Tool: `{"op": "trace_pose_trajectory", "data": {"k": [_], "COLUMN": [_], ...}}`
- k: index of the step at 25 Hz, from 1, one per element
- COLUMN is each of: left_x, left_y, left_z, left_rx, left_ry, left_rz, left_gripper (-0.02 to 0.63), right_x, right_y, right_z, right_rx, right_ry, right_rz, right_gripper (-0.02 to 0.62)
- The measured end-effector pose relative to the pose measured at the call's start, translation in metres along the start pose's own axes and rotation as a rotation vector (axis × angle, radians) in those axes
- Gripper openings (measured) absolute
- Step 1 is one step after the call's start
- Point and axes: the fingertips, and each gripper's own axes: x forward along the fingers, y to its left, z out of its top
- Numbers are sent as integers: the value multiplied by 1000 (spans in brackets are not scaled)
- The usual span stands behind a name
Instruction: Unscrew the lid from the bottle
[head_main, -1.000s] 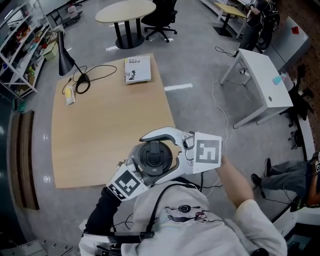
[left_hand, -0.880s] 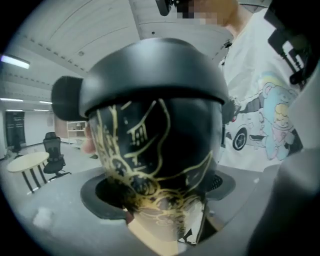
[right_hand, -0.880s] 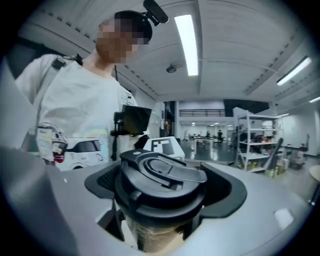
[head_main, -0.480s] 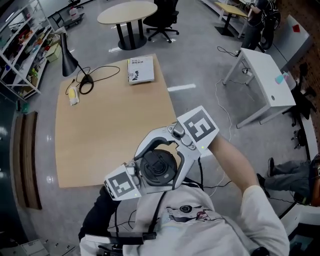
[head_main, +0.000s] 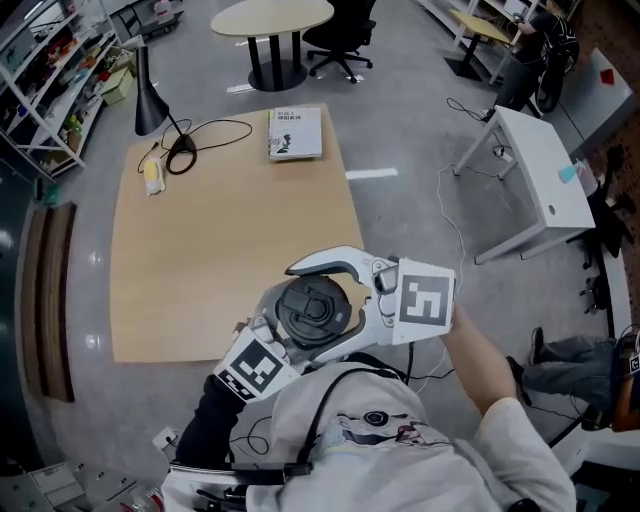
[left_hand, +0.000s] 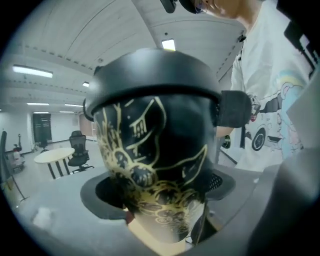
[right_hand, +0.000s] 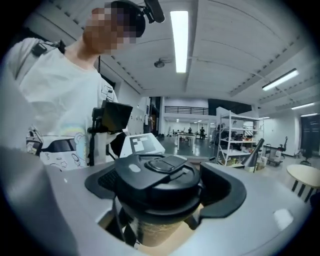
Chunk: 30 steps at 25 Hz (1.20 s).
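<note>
A black bottle with gold drawings (left_hand: 150, 150) is held up in front of my chest, above the floor. My left gripper (left_hand: 160, 192) is shut on its body, the dark pads (left_hand: 100, 192) pressed against both sides. In the head view I look straight down on the round black lid (head_main: 312, 312), with the left gripper (head_main: 290, 352) below it. My right gripper (head_main: 318, 300) wraps its white jaws around the lid. In the right gripper view the lid (right_hand: 157, 175) sits between the pads (right_hand: 222, 192) of the right gripper (right_hand: 165, 195), shut on it, with the bottle's body (right_hand: 155, 230) beneath.
A wooden table (head_main: 220, 230) stands ahead, carrying a book (head_main: 295, 132), a black desk lamp (head_main: 150, 95) with its cable, and a small yellow object (head_main: 153, 177). A white desk (head_main: 545, 180) is at the right, a round table (head_main: 272, 18) at the back, and shelves (head_main: 50, 70) at the left.
The right gripper swung round the lid: its marker cube went from the right up to the upper right, then came back to the right. The left gripper kept hold of the bottle.
</note>
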Motion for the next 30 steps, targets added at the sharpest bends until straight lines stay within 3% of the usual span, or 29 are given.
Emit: {"op": "trace_pose_trajectory", "data": {"k": [7,10,13,16,18,22,24,27,30], "left_x": [-9,-11,-12,-9,-11,-40,-62,-87,-105], "left_y": [-41,-52,-55,-48,-33,28,66,114,149], "left_z": [8,17,19,17,13,-15,-31,-42,-45], "left_rx": [50,29,27,-2,-56,-143,-149,-145,-149], "left_ry": [-49,-78,-80,-102,-123,-130,-113,-99,-76], "left_rz": [-279,-342,-353,-300,-216,43,209,451,687], "left_gripper": [422,420,422,422,421,420,420,420,420], "right_x": [-7,-9,-9,-17,-30,-72,-89,-95,-95], "right_y": [39,43,35,7,-23,-107,-132,-139,-141], "right_z": [10,22,36,52,48,-1,-31,-64,-84], "right_rx": [-35,-1,44,101,120,119,149,210,249], "right_ry": [-57,-90,-146,-264,-295,-228,-215,-200,-180], "right_rz": [447,509,463,296,93,-557,-804,-985,-1067], "right_gripper": [477,477,477,477,477,477,477,477,477]}}
